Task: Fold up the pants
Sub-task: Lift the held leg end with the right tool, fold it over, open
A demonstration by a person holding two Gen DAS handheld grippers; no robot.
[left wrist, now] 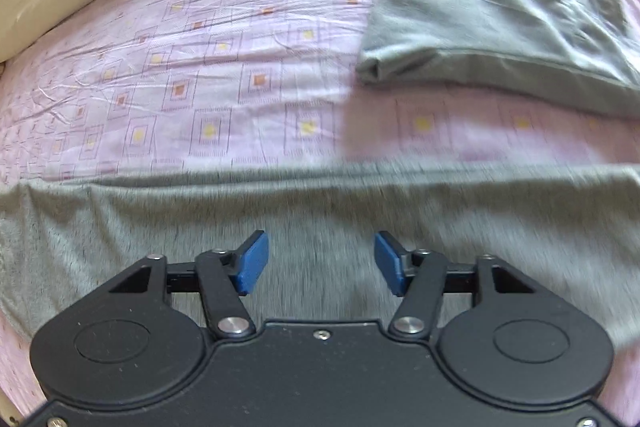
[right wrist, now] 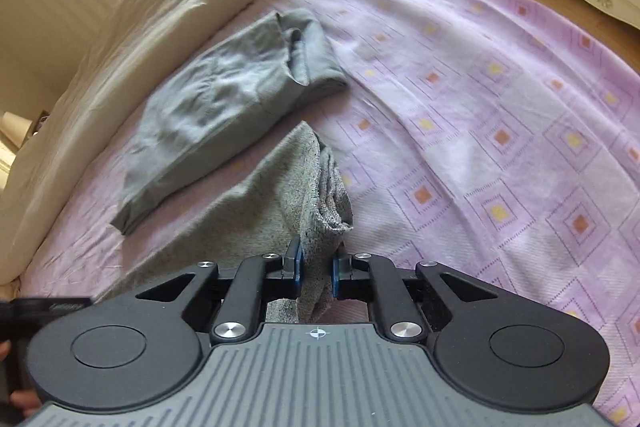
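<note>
pants: soft, limp knit, take at hem corners | right gripper: jaws pinching hem, lower centre | left gripper: jaws wide, empty over cloth

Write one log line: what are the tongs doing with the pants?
left tongs: open over heathered grey pants | right tongs: pinching pants end | folded grey garment: set aside

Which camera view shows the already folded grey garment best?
The right wrist view: the folded grey garment lies whole on the pink sheet, with both ends and its layered edge visible. The left wrist view shows it only partly, cut off at the right border of the picture.
</note>
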